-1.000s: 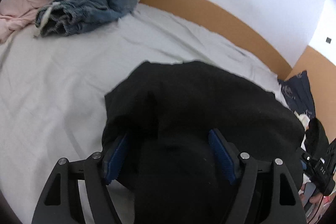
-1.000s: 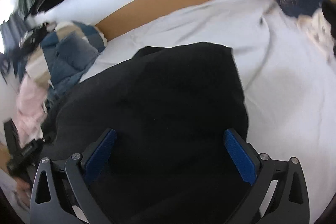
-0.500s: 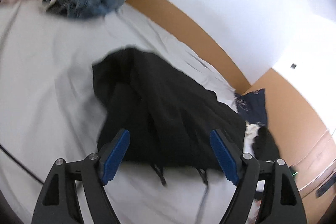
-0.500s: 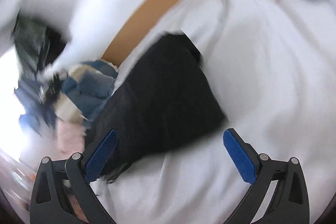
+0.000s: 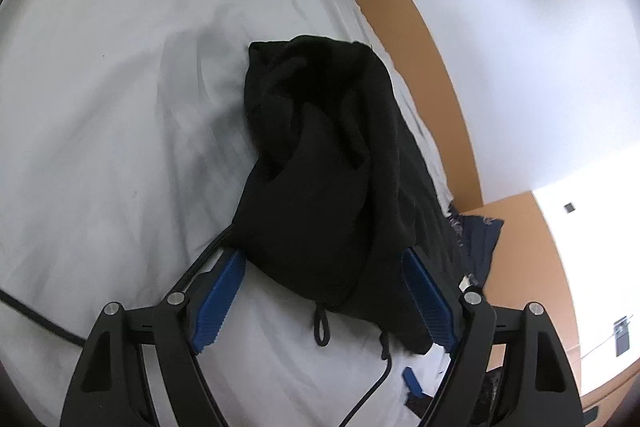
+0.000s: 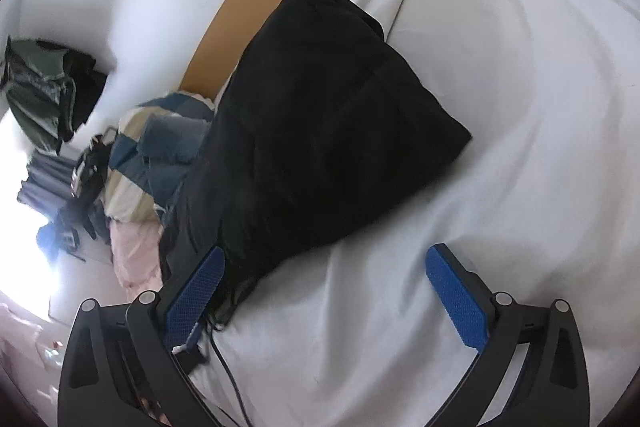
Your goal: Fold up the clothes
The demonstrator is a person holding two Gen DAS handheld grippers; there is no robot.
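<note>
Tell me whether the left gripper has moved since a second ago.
Yes. The left gripper has pulled back off the black garment toward the near bed sheet; its fingers are open.

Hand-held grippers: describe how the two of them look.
Both match. The left hand-held gripper and the right hand-held gripper each have black angular frames with triangular cut-outs, silver pivot screws, and two fingers faced with blue textured pads. A thin black cable trails beside the left one.
</note>
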